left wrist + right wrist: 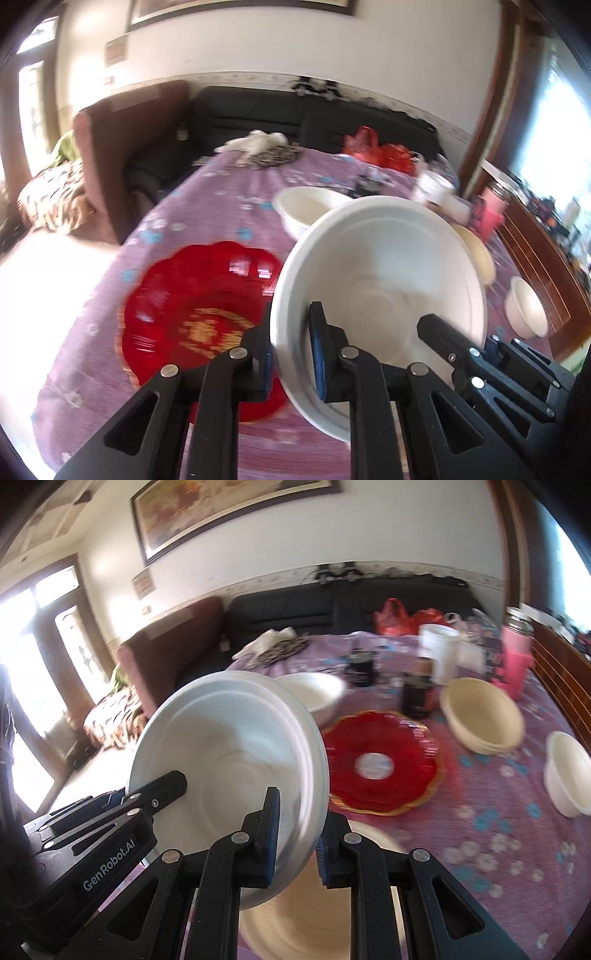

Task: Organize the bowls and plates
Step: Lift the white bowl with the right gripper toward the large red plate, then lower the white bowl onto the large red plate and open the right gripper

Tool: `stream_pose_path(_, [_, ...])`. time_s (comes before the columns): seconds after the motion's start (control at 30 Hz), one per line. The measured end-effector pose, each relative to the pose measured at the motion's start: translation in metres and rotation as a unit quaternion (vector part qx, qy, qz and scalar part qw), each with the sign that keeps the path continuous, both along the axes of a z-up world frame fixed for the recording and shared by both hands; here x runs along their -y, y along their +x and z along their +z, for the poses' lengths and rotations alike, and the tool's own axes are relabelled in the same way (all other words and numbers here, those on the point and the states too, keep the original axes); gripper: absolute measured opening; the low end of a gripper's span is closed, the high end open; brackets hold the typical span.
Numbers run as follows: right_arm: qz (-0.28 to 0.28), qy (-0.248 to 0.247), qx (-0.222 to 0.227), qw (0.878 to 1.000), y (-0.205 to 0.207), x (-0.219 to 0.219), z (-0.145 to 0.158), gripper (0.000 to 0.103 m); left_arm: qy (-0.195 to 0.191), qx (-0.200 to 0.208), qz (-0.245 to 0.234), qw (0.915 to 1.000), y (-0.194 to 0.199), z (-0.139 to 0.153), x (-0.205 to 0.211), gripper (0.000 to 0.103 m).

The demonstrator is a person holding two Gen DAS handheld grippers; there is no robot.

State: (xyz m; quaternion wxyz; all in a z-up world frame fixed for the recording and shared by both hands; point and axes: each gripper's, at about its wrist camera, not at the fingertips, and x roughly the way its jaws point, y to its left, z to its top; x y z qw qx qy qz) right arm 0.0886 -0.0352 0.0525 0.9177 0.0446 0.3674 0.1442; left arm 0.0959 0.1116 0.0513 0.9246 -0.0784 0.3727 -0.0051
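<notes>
Your left gripper (295,350) sits closest to the lens, its fingers (319,354) clamped on the near rim of a large white bowl (384,280), one blue pad inside the wall and one outside. Your right gripper (295,843) is clamped the same way on the opposite rim of that same bowl (229,760), so you hold it between both tools, lifted off the desk (207,206) and tilted toward the cameras.

Going left to right in the left wrist view: a red scalloped plate (192,314) lies flat on the purple flowered cloth, just left of and partly under the held bowl. Behind the bowl stands another white bowl (306,208), upright. Right of the held bowl a cream bowl (476,254) shows only its edge, and further right a small white bowl (526,308) stands near the desk's edge.

In the right wrist view, left to right past the held bowl: a cream dish (306,919) lies directly under your fingers, blurred; a second red plate (384,764) with a pale centre and gold rim lies flat; the cream bowl (484,716) sits beyond it, and the small white bowl (567,771) is at the far right
</notes>
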Motion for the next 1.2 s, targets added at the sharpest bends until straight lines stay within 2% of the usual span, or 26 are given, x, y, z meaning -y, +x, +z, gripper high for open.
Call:
stream_pose_path(0.13, [0.023, -0.010, -0.007, 1.000, 0.012, -0.033, -0.007, 0.019, -0.002, 0.003, 0.027, 0.9996, 0.002, -0.004, -0.036, 0.016])
stream_pose_path(0.27, [0.032, -0.016, -0.019, 0.999, 0.026, -0.050, -0.015, 0.019, -0.001, -0.001, 0.041, 0.9992, 0.008, -0.012, -0.054, 0.016])
stream_pose_path(0.5, [0.034, -0.028, -0.045, 0.998, 0.050, -0.071, -0.031, 0.019, 0.009, -0.015, 0.052, 0.9985, 0.024, -0.029, -0.064, 0.016])
stream_pose_path(0.8, [0.039, -0.035, -0.089, 0.995, 0.084, -0.083, -0.062, 0.019, 0.009, -0.054, 0.065, 0.9964, 0.051, -0.057, -0.074, 0.016])
stream_pose_path(1.2, [0.050, -0.043, -0.107, 0.992, 0.100, -0.096, -0.077, 0.019, 0.001, -0.092, 0.086, 0.9921, 0.066, -0.079, -0.089, 0.018])
